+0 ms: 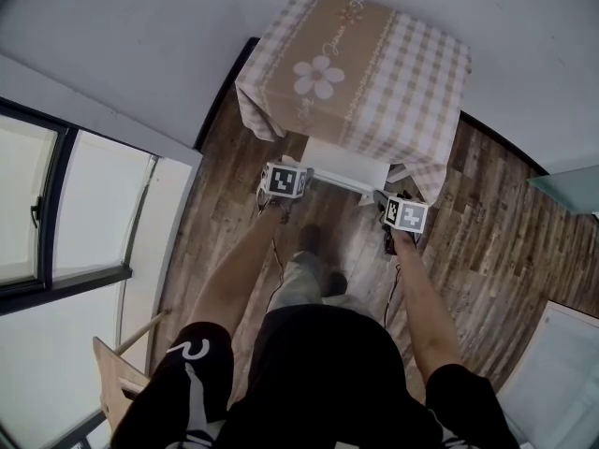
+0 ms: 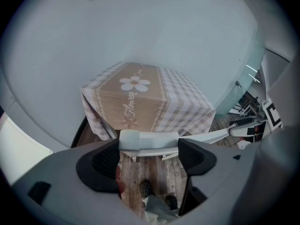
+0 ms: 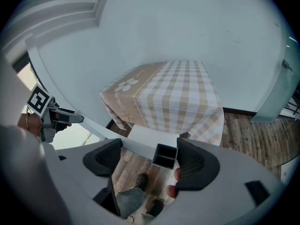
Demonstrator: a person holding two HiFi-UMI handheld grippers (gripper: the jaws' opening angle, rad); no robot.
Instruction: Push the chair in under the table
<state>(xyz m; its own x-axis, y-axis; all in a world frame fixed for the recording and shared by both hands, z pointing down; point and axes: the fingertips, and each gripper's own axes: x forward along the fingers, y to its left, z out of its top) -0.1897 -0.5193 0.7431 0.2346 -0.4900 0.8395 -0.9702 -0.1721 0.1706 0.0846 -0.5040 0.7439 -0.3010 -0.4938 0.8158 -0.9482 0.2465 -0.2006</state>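
A white chair (image 1: 346,165) stands with its seat partly beneath the square table (image 1: 360,59), which is draped in a beige checked cloth with a flower print. My left gripper (image 1: 284,181) is at the left end of the chair's top rail (image 2: 150,140). That rail lies across the tips of its wide-apart jaws. At the rail's right end is my right gripper (image 1: 404,215), and in the right gripper view the rail's hollow square end (image 3: 165,156) sits between the spread jaws. Neither gripper clamps anything. The chair's legs are hidden.
The table stands against a pale wall (image 1: 140,26) with a dark skirting. A large window (image 1: 65,223) fills the left side, and a wooden piece (image 1: 117,377) leans near it. A glass panel (image 1: 573,187) is at the right. The person's feet (image 1: 309,243) stand on the wood floor (image 1: 487,241) behind the chair.
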